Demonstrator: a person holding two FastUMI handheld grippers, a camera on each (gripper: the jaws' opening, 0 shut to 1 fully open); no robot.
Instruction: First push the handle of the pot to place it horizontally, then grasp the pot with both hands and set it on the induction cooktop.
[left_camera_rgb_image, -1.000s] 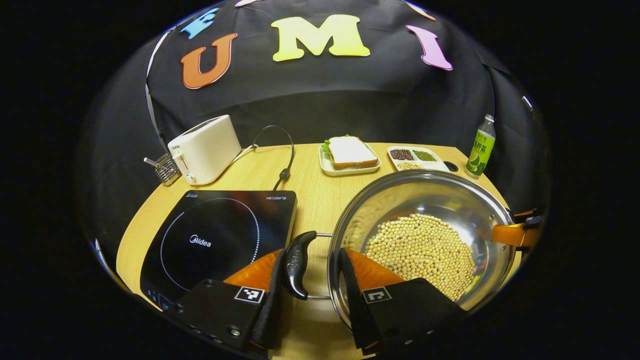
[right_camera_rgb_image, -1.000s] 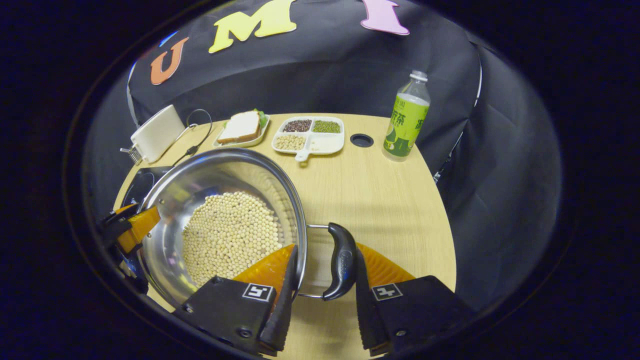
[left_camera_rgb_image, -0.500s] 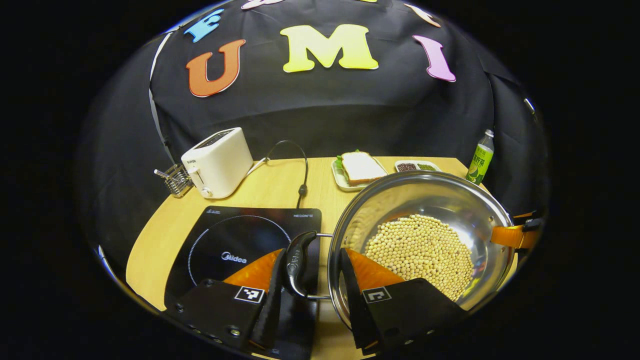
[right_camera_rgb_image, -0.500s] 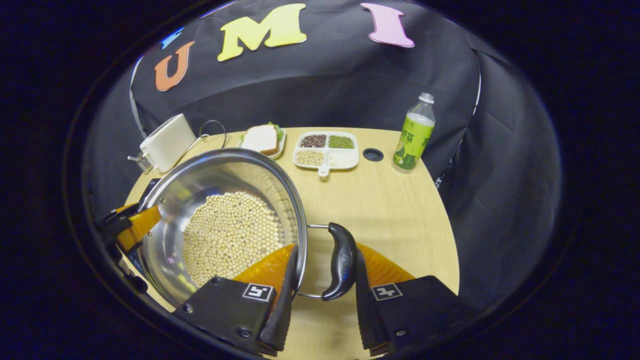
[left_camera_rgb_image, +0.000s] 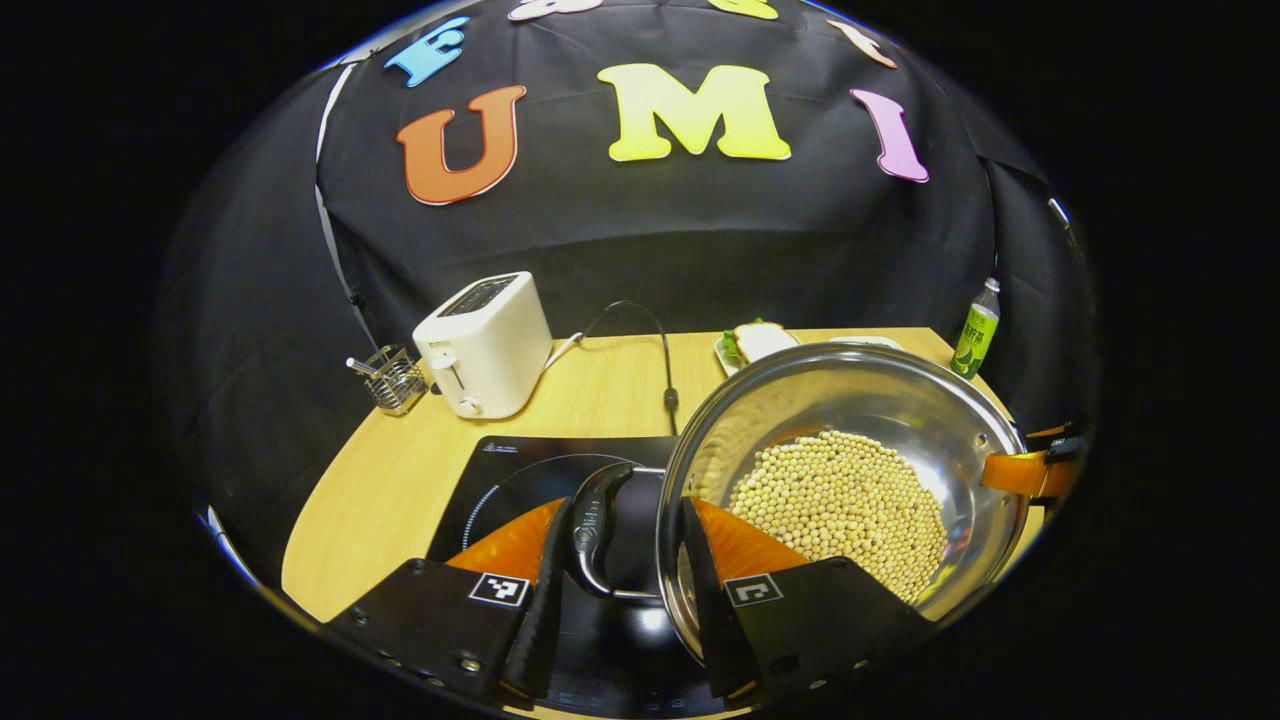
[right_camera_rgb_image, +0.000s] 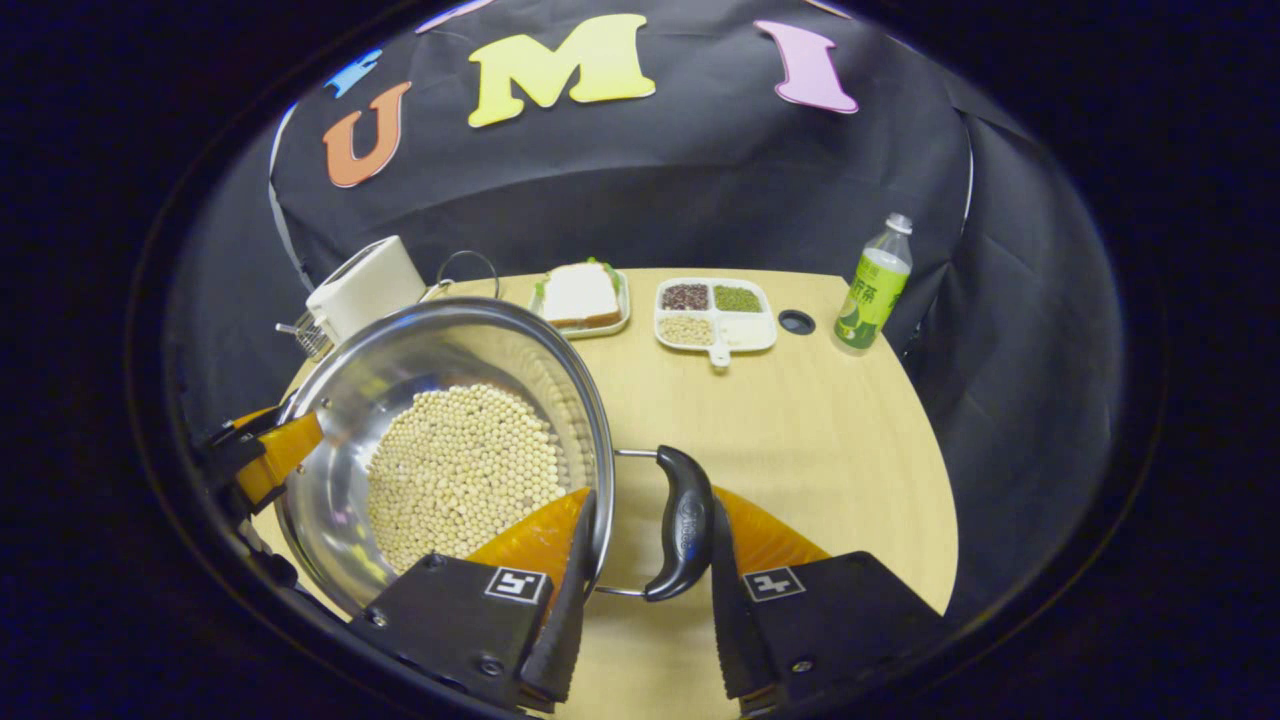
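Between your left gripper's (left_camera_rgb_image: 620, 590) jaws stands one black side handle (left_camera_rgb_image: 592, 522) of the steel pot (left_camera_rgb_image: 960, 420), gripped together with the pot's rim; your jaws pinch both. Beneath and beyond those jaws lies the black cooktop (left_camera_rgb_image: 520, 465), the pot held over its right part. Inside the pot, pale beans (left_camera_rgb_image: 840, 500) cover the bottom. Between your right gripper's (right_camera_rgb_image: 645, 600) jaws stands the opposite handle (right_camera_rgb_image: 685, 520), pinched with the rim in the same way. Ahead of the right jaws, on the wooden table (right_camera_rgb_image: 800, 430), sit a sandwich plate (right_camera_rgb_image: 582, 298), a divided dish (right_camera_rgb_image: 715, 315) and a green bottle (right_camera_rgb_image: 872, 285).
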